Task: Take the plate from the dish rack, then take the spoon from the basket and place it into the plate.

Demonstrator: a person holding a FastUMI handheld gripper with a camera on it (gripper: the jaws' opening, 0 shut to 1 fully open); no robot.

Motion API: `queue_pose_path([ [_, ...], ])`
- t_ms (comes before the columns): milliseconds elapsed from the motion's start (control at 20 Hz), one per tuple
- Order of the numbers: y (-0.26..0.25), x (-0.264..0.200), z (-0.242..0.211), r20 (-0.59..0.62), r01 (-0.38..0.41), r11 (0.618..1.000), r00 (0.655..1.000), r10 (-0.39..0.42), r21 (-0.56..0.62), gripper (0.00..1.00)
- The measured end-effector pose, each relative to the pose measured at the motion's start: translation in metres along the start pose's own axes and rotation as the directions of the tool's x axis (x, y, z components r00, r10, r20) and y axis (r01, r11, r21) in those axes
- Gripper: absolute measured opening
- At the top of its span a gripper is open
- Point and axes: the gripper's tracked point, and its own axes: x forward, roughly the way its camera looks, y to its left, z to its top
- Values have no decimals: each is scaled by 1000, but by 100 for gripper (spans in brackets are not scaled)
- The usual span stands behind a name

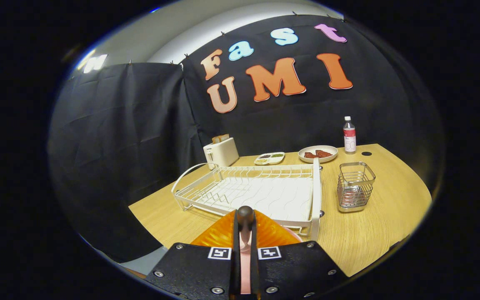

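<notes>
The plate [219,237] is orange and ribbed; the spoon [246,216] has a pink handle and a dark end, between the black gripper [245,250] fingers with their black-and-white square markers. The rack [261,189] is white on a pale wood-grain table [390,216], right of it a silver wire basket [354,186]. Far off are a white toaster [221,152], a white dish [318,153] of red-brown pieces and a clear bottle [349,135] with a red-and-white label.

A pale wooden tabletop [381,233] is enclosed by black cloth walls [119,133]; a white ceiling [206,25] is lit above.
</notes>
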Motion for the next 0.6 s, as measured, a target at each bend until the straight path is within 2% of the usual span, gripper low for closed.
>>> queue_pose_path([
  [250,-9,-7,-18,-37,11,999,999,-12,-47,13],
  [400,-17,-7,-30,-68,36,997,997,-41,-68,19],
  [600,-27,-11,-23,-45,64,996,997,-66,-54,31],
])
